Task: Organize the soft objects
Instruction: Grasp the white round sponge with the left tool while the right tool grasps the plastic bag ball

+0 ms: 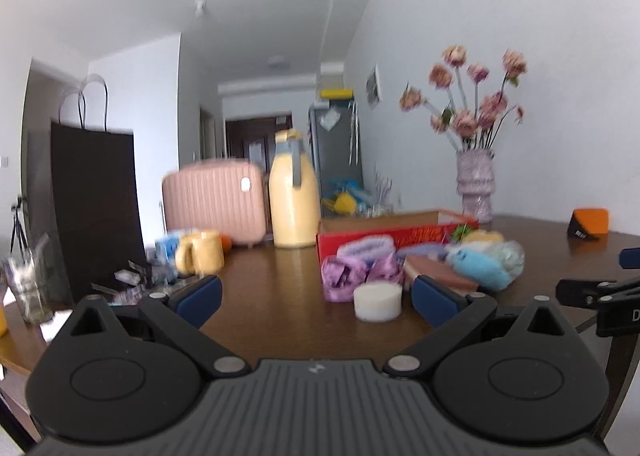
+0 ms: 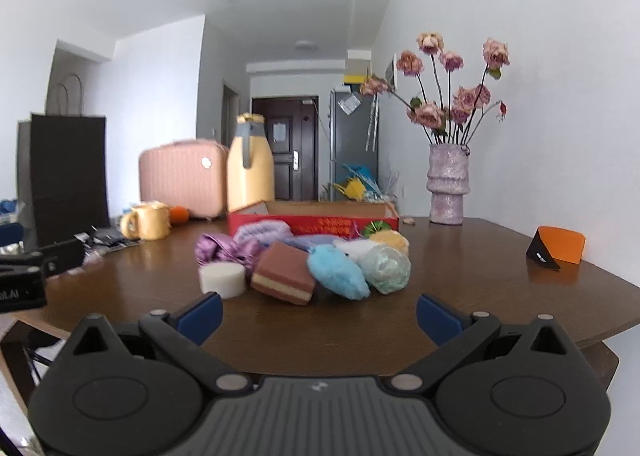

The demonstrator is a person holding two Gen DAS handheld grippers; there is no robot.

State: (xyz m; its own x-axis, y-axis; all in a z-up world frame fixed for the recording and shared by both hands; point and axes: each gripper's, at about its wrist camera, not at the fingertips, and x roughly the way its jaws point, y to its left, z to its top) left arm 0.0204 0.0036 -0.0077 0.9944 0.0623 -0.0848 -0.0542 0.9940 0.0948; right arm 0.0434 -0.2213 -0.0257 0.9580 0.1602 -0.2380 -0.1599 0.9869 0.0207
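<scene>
A heap of soft things lies on the brown table (image 2: 460,256) before a red cardboard box (image 2: 320,222): a white round sponge (image 2: 222,279), a brown-and-cream sponge block (image 2: 285,272), a blue plush (image 2: 338,271), a pale green mesh puff (image 2: 387,268), a purple satin scrunchie (image 2: 224,247) and a yellow puff (image 2: 390,241). My right gripper (image 2: 319,314) hangs open just short of the heap, nothing between its fingers. In the left wrist view my left gripper (image 1: 316,302) is open too, with the white sponge (image 1: 378,301) just beyond its fingertips.
Behind the box stand a yellow jug (image 2: 250,164), a pink case (image 2: 182,178) and a yellow mug (image 2: 147,221). A vase of dried roses (image 2: 447,188) sits at the back right, an orange-and-black item (image 2: 558,248) at the right. A black paper bag (image 2: 68,176) stands left.
</scene>
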